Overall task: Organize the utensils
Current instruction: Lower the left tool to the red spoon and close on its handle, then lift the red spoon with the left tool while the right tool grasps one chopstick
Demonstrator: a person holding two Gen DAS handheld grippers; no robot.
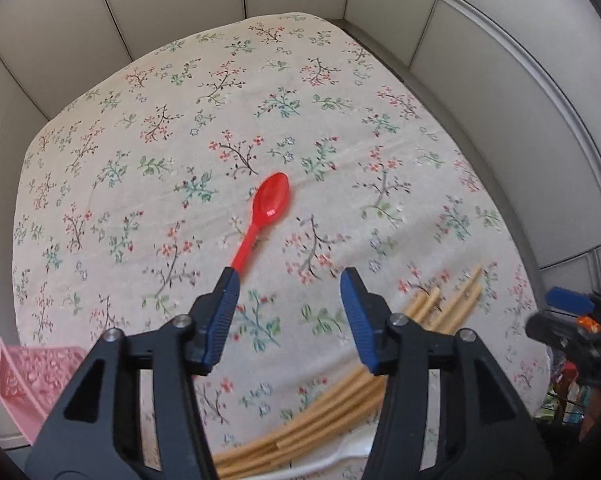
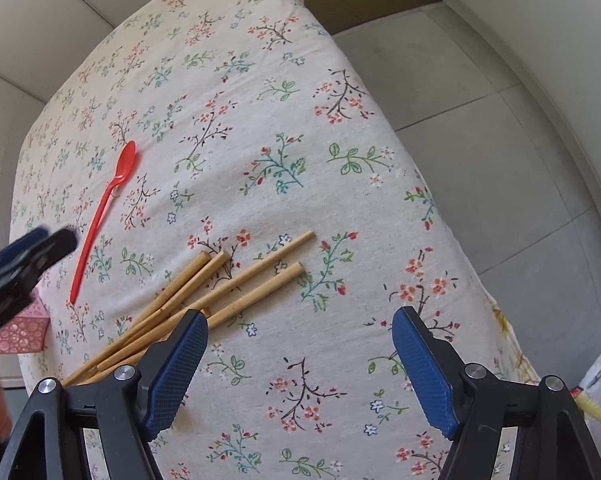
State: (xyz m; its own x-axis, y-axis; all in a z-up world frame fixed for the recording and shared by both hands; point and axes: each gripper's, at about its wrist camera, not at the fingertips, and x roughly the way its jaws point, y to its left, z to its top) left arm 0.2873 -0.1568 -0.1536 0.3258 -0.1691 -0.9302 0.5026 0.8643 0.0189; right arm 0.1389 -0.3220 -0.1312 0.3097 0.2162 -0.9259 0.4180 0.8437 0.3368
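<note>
Your left tongs (image 1: 288, 280) hang over the floral tablecloth (image 1: 340, 128) on the tabletop, blue pads apart with only cloth between them. The red plastic spoon (image 1: 266, 212) lies flat on the cloth, bowl far, handle running back toward you; its handle end disappears just behind the left-hand pad of those tongs, and whether pad and handle touch I can't tell. From the right wrist view the spoon lies free on the cloth, out to the left.

Your right tongs (image 2: 300, 328) are wide apart, nothing gripped, pointing steeply down at bare cloth. Just left of them sits the loose bundle of wooden chopsticks (image 2: 236, 280), fanned out with the far ends spread and the near ends crossing under the left-hand finger of the right tongs. In the left wrist view those same sticks run behind the right-hand finger, with something white lying beside them at the near edge.

A pink perforated basket (image 1: 32, 376) sits at the near left corner, beside the tabletop's edge.
</note>
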